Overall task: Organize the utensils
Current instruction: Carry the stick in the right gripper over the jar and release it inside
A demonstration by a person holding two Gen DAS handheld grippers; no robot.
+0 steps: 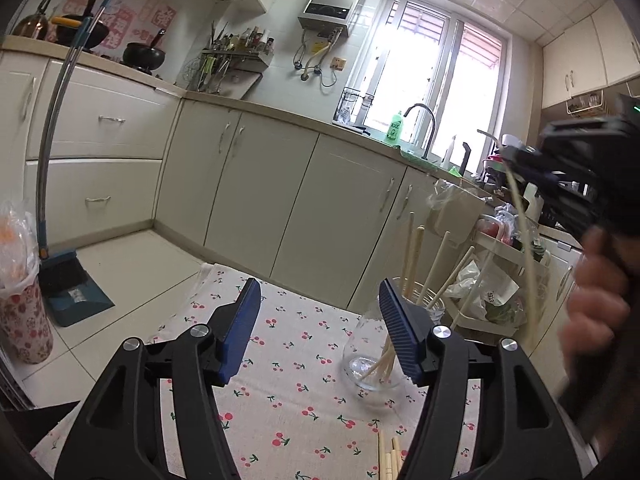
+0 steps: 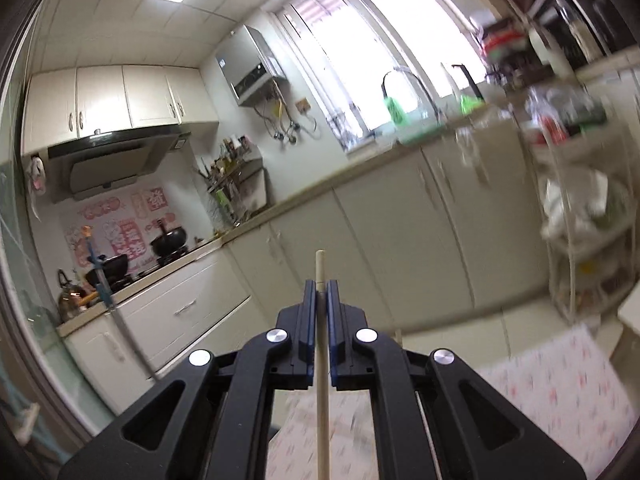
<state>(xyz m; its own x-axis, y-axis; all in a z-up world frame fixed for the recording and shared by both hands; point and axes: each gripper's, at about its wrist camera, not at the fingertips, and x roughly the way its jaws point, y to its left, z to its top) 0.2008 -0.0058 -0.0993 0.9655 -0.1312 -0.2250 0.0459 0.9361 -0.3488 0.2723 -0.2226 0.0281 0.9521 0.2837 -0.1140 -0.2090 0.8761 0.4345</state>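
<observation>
Cherry-print cloth covers the surface (image 1: 288, 412) in a cream-cabinet kitchen, and we're looking low across it from the left wrist. Nearest, at six o'clock on the cloth, a few loose pale wooden chopsticks (image 1: 390, 460) lie at the bottom edge. Just above them the left tongs (image 1: 318, 312) stand apart with nothing between the blue pads (image 1: 240, 320), plain cloth showing through the gap. Right behind the right-hand pad, at about four o'clock, stands a clear glass jar (image 1: 372, 360), several wooden chopsticks (image 1: 436, 264) leaning out of its mouth.

Over at three o'clock, blurred, a hand (image 1: 596, 304) grips the right tongs (image 1: 516, 156) high above the jar, a thin pale stick hanging down from them. Switch to the right wrist view: those right tongs (image 2: 321, 292) are pinched tight on a single pale wooden chopstick (image 2: 321, 380), which runs upright between the pads, its tip poking out at twelve o'clock.

Further back, cream cabinets, a green bottle (image 1: 396, 128) by the tap at the window, and a blue dustpan with a broom (image 1: 68, 288) on the floor at nine o'clock.
</observation>
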